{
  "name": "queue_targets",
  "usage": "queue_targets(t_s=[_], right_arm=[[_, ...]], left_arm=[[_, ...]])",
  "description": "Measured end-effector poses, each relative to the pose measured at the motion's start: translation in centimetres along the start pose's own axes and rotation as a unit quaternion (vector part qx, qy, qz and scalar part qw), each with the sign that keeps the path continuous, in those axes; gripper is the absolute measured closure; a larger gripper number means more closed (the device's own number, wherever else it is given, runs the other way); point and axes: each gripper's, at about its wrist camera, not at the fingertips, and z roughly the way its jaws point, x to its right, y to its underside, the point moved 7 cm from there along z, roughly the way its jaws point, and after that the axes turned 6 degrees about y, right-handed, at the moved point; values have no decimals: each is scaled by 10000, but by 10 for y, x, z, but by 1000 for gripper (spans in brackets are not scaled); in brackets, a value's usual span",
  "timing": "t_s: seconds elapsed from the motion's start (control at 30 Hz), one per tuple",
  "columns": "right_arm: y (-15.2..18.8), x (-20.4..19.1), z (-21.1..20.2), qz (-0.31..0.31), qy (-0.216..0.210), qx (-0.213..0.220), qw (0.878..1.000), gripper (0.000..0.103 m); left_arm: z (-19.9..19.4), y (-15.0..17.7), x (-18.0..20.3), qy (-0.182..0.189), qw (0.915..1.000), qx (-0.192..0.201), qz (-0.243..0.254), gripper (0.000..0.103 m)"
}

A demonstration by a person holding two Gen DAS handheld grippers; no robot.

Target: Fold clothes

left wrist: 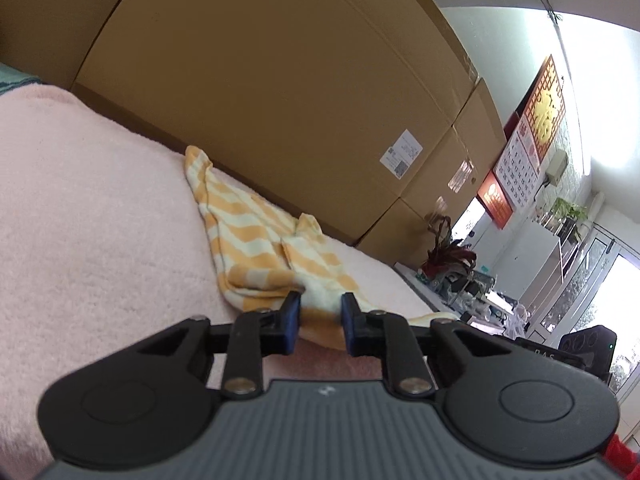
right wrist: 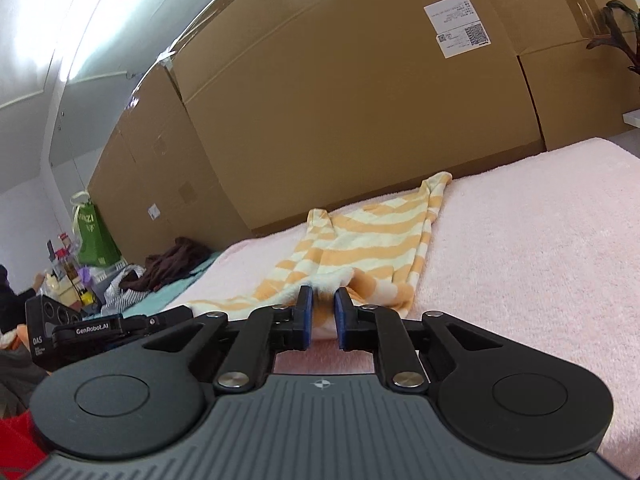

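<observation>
orange-and-cream striped garment [right wrist: 360, 232] lies on the pink fleece blanket [right wrist: 520, 260], in front of the cardboard boxes [right wrist: 340, 100]. left gripper [left wrist: 320, 312] pinches the near hem; fabric bunched between its pads. right gripper [right wrist: 322, 300] likewise clamped on the near edge, cloth gathered between narrow jaws.
</observation>
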Motion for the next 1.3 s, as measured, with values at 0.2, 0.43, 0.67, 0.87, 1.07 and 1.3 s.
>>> queue_targets(t_s=[0.2, 0.43, 0.67, 0.87, 1.07, 1.3], right_arm=[[-21, 7, 32, 363, 183, 299, 9987, 91], [-44, 16, 71, 694, 558, 298, 9956, 96], [-50, 31, 106, 647, 1016, 18, 9927, 96], [-45, 55, 126, 915, 1358, -201, 9863, 96], [-43, 71, 134, 1429, 1246, -236, 9816, 85], [-53, 36, 79, 819, 771, 343, 9931, 82]], left_arm=[[29, -30, -6, -156, 9998, 101, 122, 87], [60, -51, -37, -496, 9986, 87, -185, 86], [96, -59, -68, -753, 9963, -80, -411, 86], [112, -60, -91, -826, 9933, -136, -794, 87], [114, -58, -95, -931, 9924, -130, -800, 84], [115, -58, -95, -1066, 9917, -125, -705, 69]])
